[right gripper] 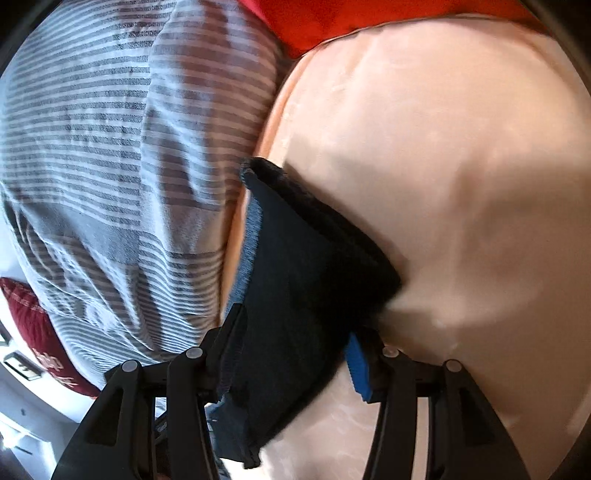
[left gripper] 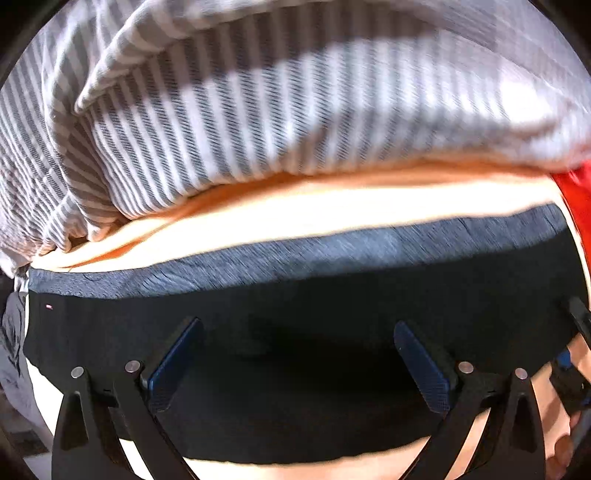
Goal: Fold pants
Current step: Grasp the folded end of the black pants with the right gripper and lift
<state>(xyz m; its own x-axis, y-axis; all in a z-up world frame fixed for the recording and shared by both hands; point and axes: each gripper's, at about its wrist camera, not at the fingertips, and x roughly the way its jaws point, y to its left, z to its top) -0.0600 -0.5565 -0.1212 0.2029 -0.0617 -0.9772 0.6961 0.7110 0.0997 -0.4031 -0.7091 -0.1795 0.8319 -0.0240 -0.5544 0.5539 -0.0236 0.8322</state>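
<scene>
the black pants [left gripper: 280,325] lie folded on a peach sheet [left gripper: 332,206], a band of their blue-grey inner cloth showing along the far edge in the left wrist view. the left gripper [left gripper: 295,354] hangs above them pointing steeply down, its two blue pads [left gripper: 173,365] spread wide with nothing between them but the dark cloth lying below; it is released and grips nothing. at the right edge of that view, part of the right gripper's black frame can be seen beside a hand [left gripper: 565,446].

in the right wrist view the right gripper [right gripper: 295,354] has a thick fold of the pants [right gripper: 310,280] between its fingers. the cloth fills the gap: its left edge runs against the left finger [right gripper: 229,347], and the blue pad [right gripper: 360,373] of the right finger lies against its other side, so the jaws look clenched on the bundle. the fold rises away from the gripper, blue-grey lining showing along its left side, above the sheet [right gripper: 461,184].

a grey-and-white striped quilt [left gripper: 258,110] is bunched just beyond the pants. a red cloth [right gripper: 369,18] lies at the sheet's far edge, and a dark red cushion [right gripper: 33,325] sits low on the left, beyond the quilt [right gripper: 110,147].
</scene>
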